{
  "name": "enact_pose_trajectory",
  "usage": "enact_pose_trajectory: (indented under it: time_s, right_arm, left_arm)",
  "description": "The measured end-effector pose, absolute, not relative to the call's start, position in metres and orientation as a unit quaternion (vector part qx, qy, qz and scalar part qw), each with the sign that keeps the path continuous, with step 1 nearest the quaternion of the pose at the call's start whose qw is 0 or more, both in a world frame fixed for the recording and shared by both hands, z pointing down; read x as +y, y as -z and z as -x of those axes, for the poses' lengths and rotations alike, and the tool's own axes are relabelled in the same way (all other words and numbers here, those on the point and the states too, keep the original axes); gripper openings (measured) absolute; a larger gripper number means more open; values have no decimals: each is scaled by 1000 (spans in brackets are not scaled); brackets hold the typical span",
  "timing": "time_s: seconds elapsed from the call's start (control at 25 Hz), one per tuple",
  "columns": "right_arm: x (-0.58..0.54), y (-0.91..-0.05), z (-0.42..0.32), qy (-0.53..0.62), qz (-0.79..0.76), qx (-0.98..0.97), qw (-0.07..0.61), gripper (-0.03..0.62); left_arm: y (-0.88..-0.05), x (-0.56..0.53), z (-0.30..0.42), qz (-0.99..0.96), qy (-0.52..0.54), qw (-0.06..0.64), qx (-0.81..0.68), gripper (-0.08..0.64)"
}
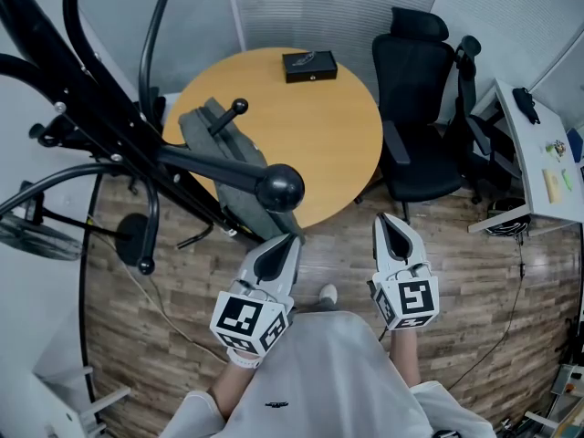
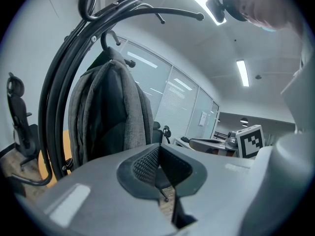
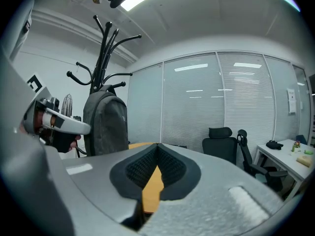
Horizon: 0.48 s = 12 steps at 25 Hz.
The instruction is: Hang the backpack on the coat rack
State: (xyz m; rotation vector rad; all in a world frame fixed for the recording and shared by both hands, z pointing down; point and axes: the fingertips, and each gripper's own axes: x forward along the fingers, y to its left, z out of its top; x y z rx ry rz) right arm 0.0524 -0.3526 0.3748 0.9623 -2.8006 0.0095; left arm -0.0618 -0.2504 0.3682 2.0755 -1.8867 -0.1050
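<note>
The grey backpack (image 1: 222, 161) hangs from a hook of the black coat rack (image 1: 109, 126), just in front of the round table. In the left gripper view the backpack (image 2: 109, 117) hangs close ahead on the left, under the rack's curved arms (image 2: 64, 77). In the right gripper view the backpack (image 3: 105, 123) hangs under the rack (image 3: 103, 48), further off to the left. My left gripper (image 1: 281, 243) is held below the backpack, apart from it, shut and empty (image 2: 158, 149). My right gripper (image 1: 387, 223) is held beside it to the right, also shut on nothing (image 3: 157, 148).
The round wooden table (image 1: 319, 144) behind the rack carries a small black box (image 1: 309, 66). A black office chair (image 1: 420, 126) stands to its right, next to a white desk (image 1: 538, 162). A fan (image 1: 36, 226) stands at the left. The rack's ball-tipped arm (image 1: 278, 188) reaches out just above my left gripper.
</note>
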Motion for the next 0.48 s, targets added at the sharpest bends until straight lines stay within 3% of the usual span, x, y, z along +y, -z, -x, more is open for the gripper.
enact_pose_trajectory:
  time_s: [0.48]
  right_arm:
    - [-356, -377, -45, -7, -320, -943, 87, 2]
  left_arm:
    - [-370, -252, 64, -732, 36, 168, -659, 17]
